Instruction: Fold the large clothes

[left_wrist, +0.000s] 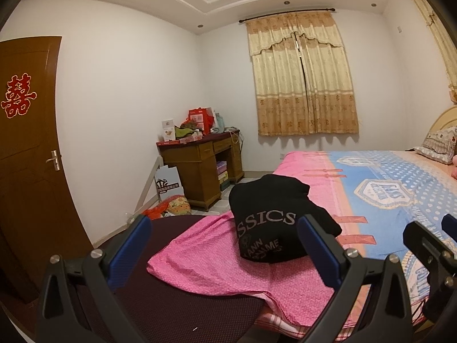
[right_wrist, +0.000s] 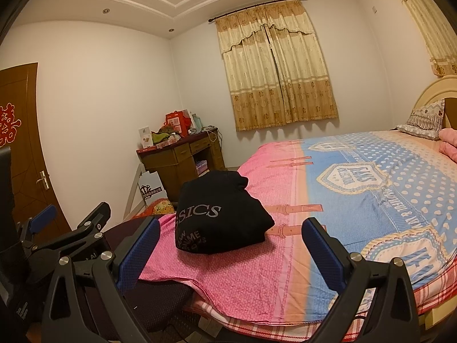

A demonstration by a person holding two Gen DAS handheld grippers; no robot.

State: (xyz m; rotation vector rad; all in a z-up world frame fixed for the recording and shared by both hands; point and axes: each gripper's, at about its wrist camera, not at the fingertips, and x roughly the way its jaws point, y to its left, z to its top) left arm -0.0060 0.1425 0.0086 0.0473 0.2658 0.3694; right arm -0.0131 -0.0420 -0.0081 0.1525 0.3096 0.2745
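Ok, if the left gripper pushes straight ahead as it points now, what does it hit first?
Probably the folded black printed garment lying on the pink bedsheet; it sits between the open left gripper fingers, though depth is unclear.

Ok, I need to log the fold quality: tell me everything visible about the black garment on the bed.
The black garment with grey lettering looks like soft knit, folded into a compact, slightly lumpy bundle. It lies flat on the pink part of the bedsheet near the bed's corner, print facing up. Neither the left gripper nor the right gripper touches it; both are open.

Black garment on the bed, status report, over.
Left gripper open, empty. Right gripper open, empty. Black garment in a folded bundle on the pink bedspread, untouched. Nothing blocking.
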